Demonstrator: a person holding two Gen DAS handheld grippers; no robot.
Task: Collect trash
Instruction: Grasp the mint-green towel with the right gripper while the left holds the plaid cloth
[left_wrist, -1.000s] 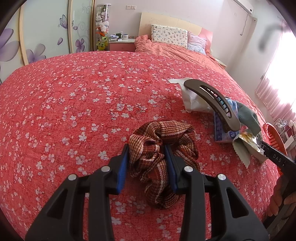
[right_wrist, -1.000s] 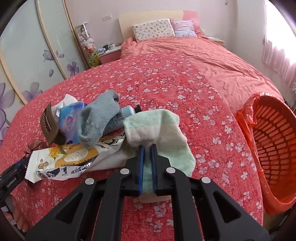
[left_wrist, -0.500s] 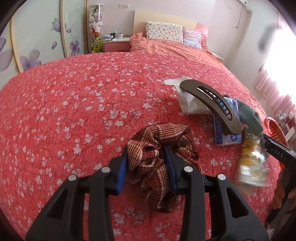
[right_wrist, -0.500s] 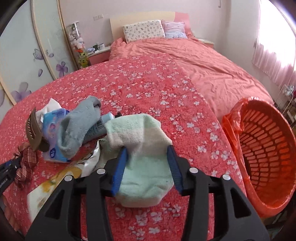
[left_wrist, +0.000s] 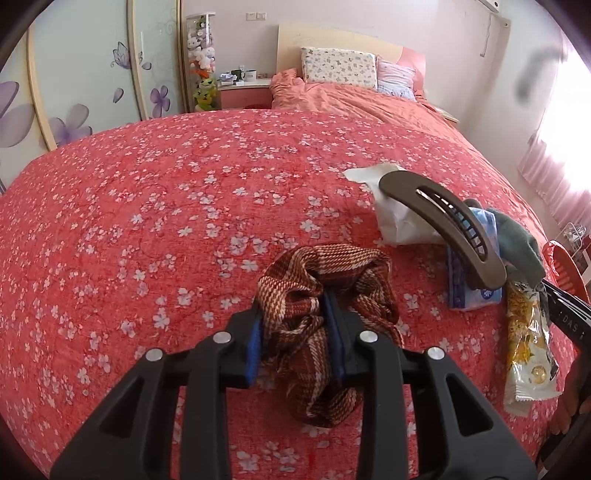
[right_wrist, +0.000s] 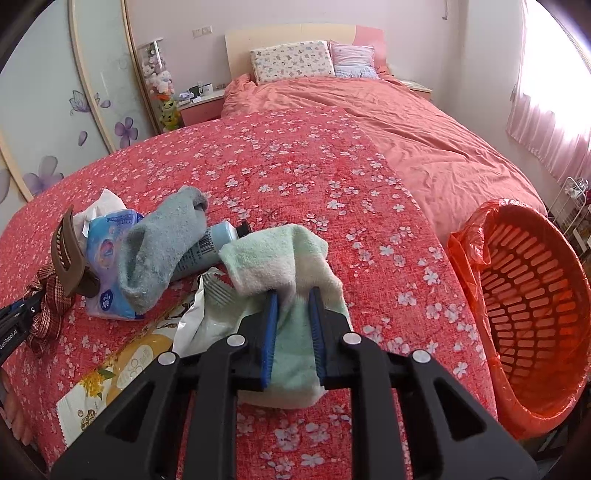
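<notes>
My left gripper (left_wrist: 295, 325) is shut on a brown plaid scrunchie (left_wrist: 325, 288) resting on the red floral bedspread. My right gripper (right_wrist: 293, 317) has its jaws closed around a fold of a pale green towel (right_wrist: 280, 258). A yellow-and-white snack wrapper (right_wrist: 122, 365) lies left of the towel; it also shows in the left wrist view (left_wrist: 528, 347). The orange trash basket (right_wrist: 528, 310) stands at the bed's right edge.
A pile holds a brown hair clip (left_wrist: 447, 221), a blue tissue pack (right_wrist: 107, 240), a grey sock (right_wrist: 159, 247), a blue bottle (right_wrist: 207, 247) and white tissue (left_wrist: 391, 218). Pillows and a nightstand stand at the far end.
My right gripper opened from its earlier grip, then narrowed on a fold of the green towel. The snack wrapper shifted and lies flat. My left gripper tightened on the scrunchie.
</notes>
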